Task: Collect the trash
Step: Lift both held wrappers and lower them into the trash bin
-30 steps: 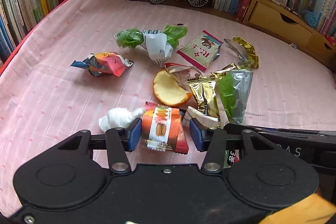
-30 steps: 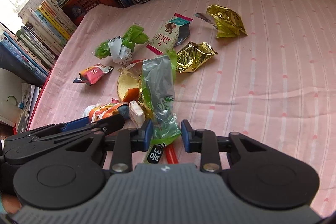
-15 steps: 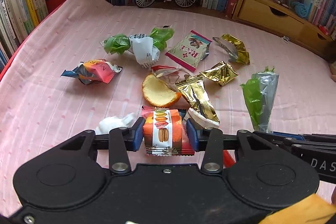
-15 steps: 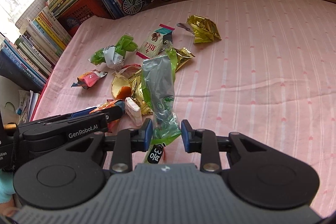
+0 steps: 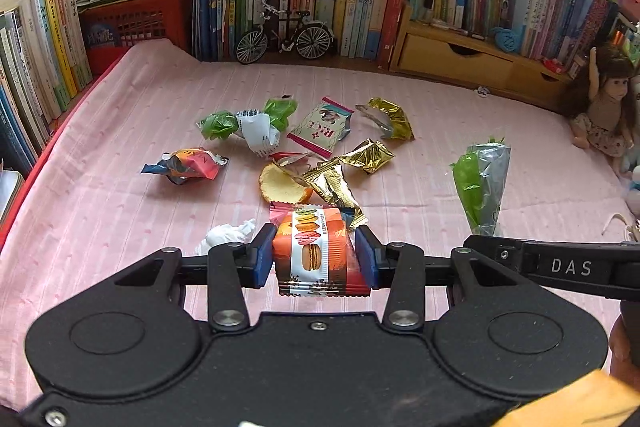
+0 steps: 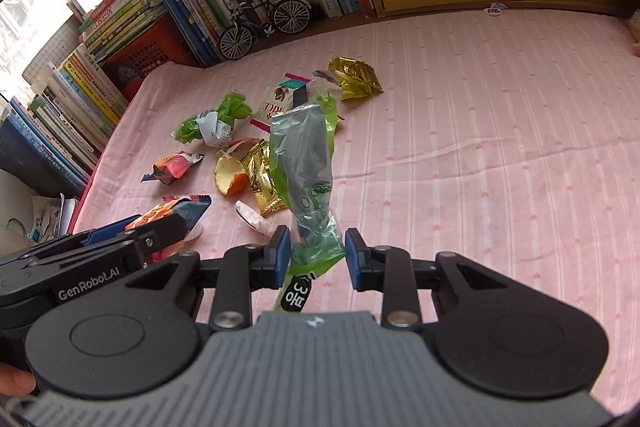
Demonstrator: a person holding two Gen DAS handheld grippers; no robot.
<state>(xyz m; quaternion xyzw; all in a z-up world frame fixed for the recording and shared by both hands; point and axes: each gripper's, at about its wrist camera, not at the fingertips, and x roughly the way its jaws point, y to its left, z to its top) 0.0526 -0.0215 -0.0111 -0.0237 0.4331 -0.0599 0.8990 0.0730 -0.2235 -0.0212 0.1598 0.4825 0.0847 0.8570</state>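
From the left wrist view, the left gripper (image 5: 316,259) is clamped on an orange macaron wrapper (image 5: 314,251), its blue pads pressing both sides of the puffy packet, which hangs clear of the pink striped bedsheet (image 5: 120,195). The step in hand looks like carrying a picked piece away to wherever the trash goes. To do it well, keep the squeeze steady — the glossy film is slick and could slide out — and lift straight up before moving off, so the packet does not drag the loose pieces beneath it. Just beyond lie a curved piece of orange peel (image 5: 280,183), pale and spongy inside, crinkled gold foil wrappers (image 5: 366,155), a flat rice-snack packet (image 5: 322,131), a twisted green and white wrapper (image 5: 248,123), an orange-pink wrapper (image 5: 184,167) and a crumpled white tissue (image 5: 228,235) near the left pad.

From the right wrist view, the right gripper (image 6: 316,257) holds a long green and silver bag (image 6: 304,167) pinched narrowly at its lower end; the thin film stands up limp and creased above the pads. Such a floppy bag may sway, so a slow, level carry suits it — no bin shows in either view. The left gripper appears at the lower left with its orange packet, well apart from the bag.
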